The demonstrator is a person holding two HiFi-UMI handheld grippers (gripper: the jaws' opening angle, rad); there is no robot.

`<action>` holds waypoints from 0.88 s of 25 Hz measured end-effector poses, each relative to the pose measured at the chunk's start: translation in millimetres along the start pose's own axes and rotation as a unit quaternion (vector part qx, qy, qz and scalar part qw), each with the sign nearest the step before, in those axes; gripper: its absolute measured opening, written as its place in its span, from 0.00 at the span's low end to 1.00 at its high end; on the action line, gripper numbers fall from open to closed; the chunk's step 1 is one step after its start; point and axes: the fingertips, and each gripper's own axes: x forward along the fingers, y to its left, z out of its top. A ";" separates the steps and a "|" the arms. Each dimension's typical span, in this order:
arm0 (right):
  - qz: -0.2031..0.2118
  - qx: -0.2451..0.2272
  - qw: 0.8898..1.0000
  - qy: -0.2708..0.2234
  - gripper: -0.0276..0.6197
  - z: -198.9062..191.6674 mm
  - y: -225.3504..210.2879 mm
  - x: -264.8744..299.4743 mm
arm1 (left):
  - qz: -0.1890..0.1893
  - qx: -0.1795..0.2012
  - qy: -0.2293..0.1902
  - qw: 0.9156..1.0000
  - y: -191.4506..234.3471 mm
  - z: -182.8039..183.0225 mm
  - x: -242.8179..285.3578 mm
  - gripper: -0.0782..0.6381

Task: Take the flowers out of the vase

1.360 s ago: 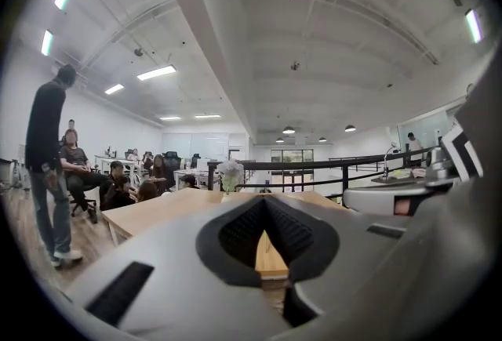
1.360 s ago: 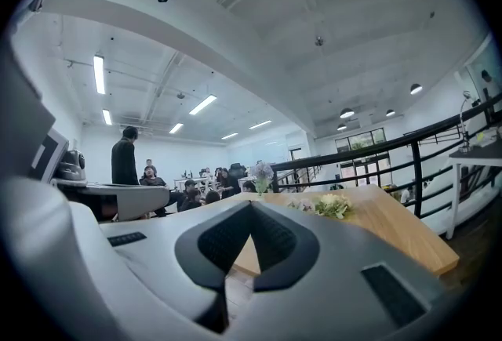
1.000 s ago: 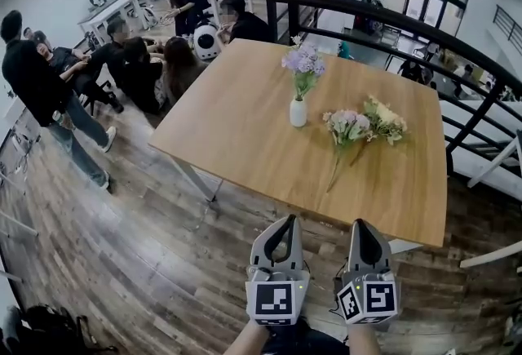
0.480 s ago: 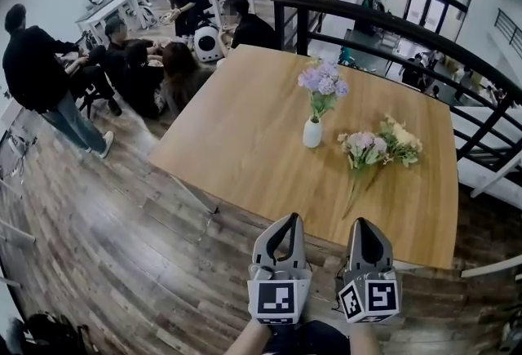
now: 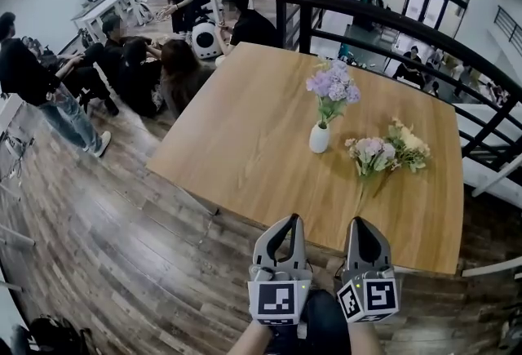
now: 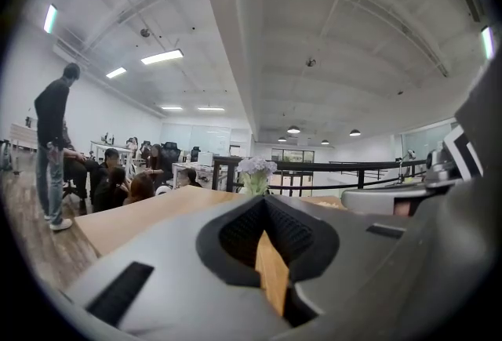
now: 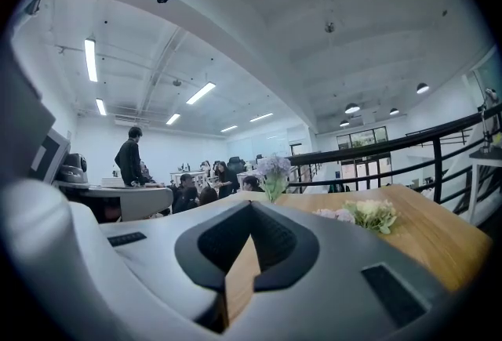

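A small white vase (image 5: 319, 138) with purple flowers (image 5: 333, 86) stands upright on the wooden table (image 5: 245, 141). Right of it, loose pale flowers (image 5: 383, 151) lie flat on the tabletop. My left gripper (image 5: 285, 224) and right gripper (image 5: 364, 225) hover side by side off the table's near edge, well short of the vase, both shut and empty. The left gripper view has the left gripper (image 6: 265, 202) pointing at the purple flowers (image 6: 256, 168), with the vase hidden behind it. The right gripper (image 7: 251, 206) faces the purple flowers (image 7: 274, 167) and the loose flowers (image 7: 369, 214).
A black railing (image 5: 391, 19) runs behind and right of the table. Several people (image 5: 139, 68) sit or stand on the plank floor (image 5: 122, 247) beyond the table's left corner, beside a round white object (image 5: 204, 39). Desks stand further back.
The table, vase and loose flowers have shifted right and slightly nearer in the head view as both grippers came toward the table. The standing person at left has drifted further left.
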 end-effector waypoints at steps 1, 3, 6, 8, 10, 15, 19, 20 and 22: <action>0.001 -0.002 1.000 0.002 0.03 0.7 0.8 3.0 | 0.002 -0.001 0.001 1.000 2.0 -0.6 1.7 0.15; 0.005 -0.003 1.000 0.005 0.03 -0.1 0.8 9.7 | 0.007 -0.004 0.004 1.000 6.7 -2.9 6.1 0.15; 0.011 0.000 1.000 0.010 0.03 -3.9 -1.6 20.8 | 0.016 -0.007 0.011 1.000 13.0 -7.2 13.9 0.16; 0.017 0.005 1.000 0.009 0.03 -6.1 -2.8 27.7 | 0.022 -0.007 0.014 1.000 16.3 -7.5 17.3 0.15; 0.022 0.006 1.000 0.009 0.03 -5.0 -4.1 35.6 | 0.026 -0.006 0.014 1.000 18.4 -6.5 22.0 0.15; 0.030 0.003 0.999 0.011 0.03 0.0 -15.7 59.1 | 0.035 -0.006 0.019 0.999 20.7 -5.9 46.8 0.15; 0.036 0.005 0.999 0.008 0.03 4.2 -31.5 78.9 | 0.039 -0.009 0.020 0.999 18.6 -2.2 72.8 0.15; 0.037 0.006 0.999 0.008 0.03 5.8 -35.6 84.2 | 0.040 -0.007 0.019 0.999 18.0 -0.2 79.5 0.15; 0.038 0.008 0.999 0.007 0.03 8.6 -44.5 94.6 | 0.040 -0.001 0.018 0.999 16.1 3.9 93.1 0.15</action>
